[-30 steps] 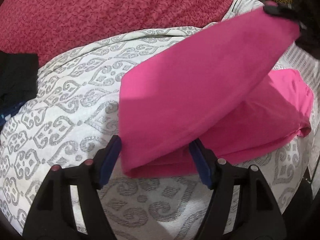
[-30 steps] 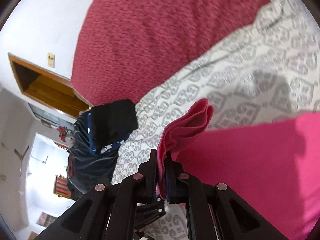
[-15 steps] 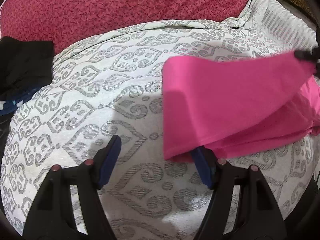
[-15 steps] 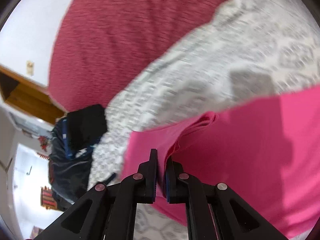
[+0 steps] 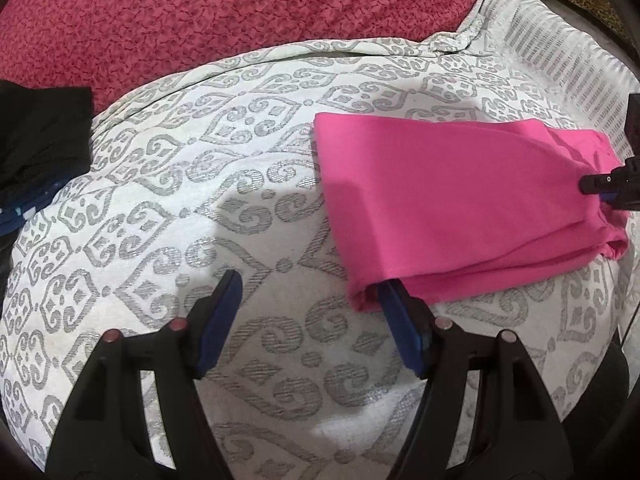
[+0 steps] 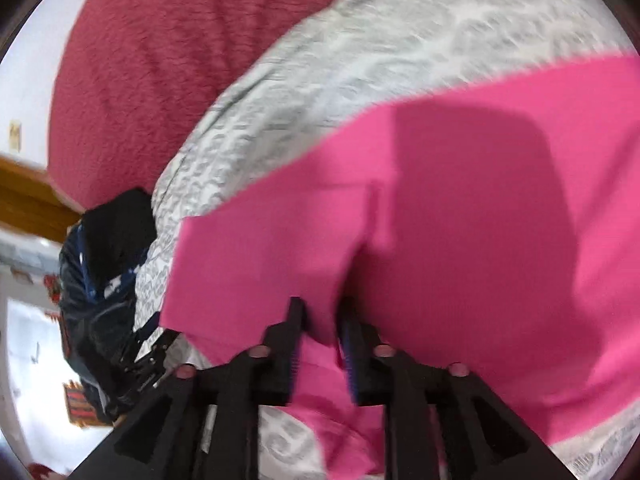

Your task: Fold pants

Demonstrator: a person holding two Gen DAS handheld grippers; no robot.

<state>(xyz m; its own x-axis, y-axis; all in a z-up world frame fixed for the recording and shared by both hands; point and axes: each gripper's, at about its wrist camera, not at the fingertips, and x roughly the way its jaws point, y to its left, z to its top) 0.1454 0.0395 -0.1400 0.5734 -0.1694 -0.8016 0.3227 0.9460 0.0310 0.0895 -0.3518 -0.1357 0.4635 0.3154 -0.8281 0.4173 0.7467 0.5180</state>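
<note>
Pink pants (image 5: 460, 204) now folded flat on the bedspread (image 5: 240, 200); our right gripper (image 6: 322, 312) just started releasing the hem, left gripper (image 5: 308, 292) wide, empty.

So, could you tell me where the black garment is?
In the left wrist view, the black garment lies at the far left edge, between the red blanket and the patterned bedspread.

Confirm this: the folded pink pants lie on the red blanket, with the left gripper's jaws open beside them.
Not quite. The pink pants lie on the white patterned bedspread, not the red blanket, which sits beyond it. The left wrist view shows this. The left gripper is open beside them, as stated.
</note>
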